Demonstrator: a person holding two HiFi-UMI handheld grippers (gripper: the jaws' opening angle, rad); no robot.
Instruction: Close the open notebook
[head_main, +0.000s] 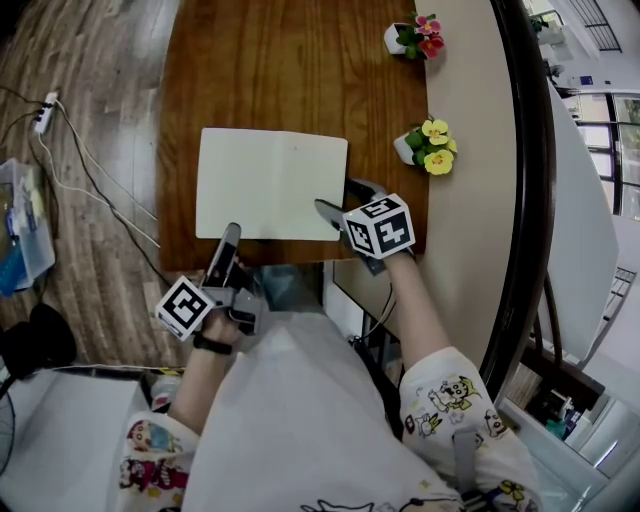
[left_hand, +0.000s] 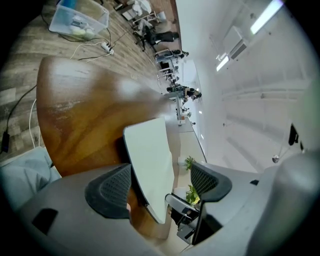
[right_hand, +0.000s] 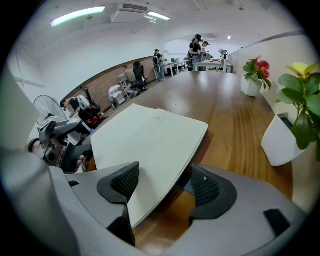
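Cream-coloured rectangular notebook (head_main: 270, 185) (right_hand: 150, 145) is seen flat on the brown wooden table (head_main: 270, 70), near its front edge, with one plain pale face turned up. No spine or centre fold can be made out on that face.

Right gripper (head_main: 338, 196) (right_hand: 162, 182): fingers (right_hand: 120, 181) are held wide apart and set astride the notebook's near right corner. One finger is placed over the cream face and the other over bare wood just beside the right edge. In the right gripper view the corner is seen slightly raised off the wood, with shadow beneath. Nothing is clamped.

Left gripper (head_main: 232, 240) (left_hand: 160, 182): fingers (left_hand: 112, 187) are likewise spread wide. The tips are brought to the notebook's near edge, left of its middle. In the left gripper view the notebook (left_hand: 150, 160) is seen almost edge-on in the gap between the pads, nearer the one at the picture's left, with a dark underside showing. It is not pinched.

Writing: a few faint small marks are noted on the cream face, towards the far right; they cannot be read. No brand or label is found. Black-and-white square patterns are carried on the marker cubes (head_main: 380, 225) of both grippers.

Right of the notebook, a white pot with yellow flowers (head_main: 432, 145) is stood on the table; a white pot with pink and red flowers (head_main: 420, 35) is set farther back.
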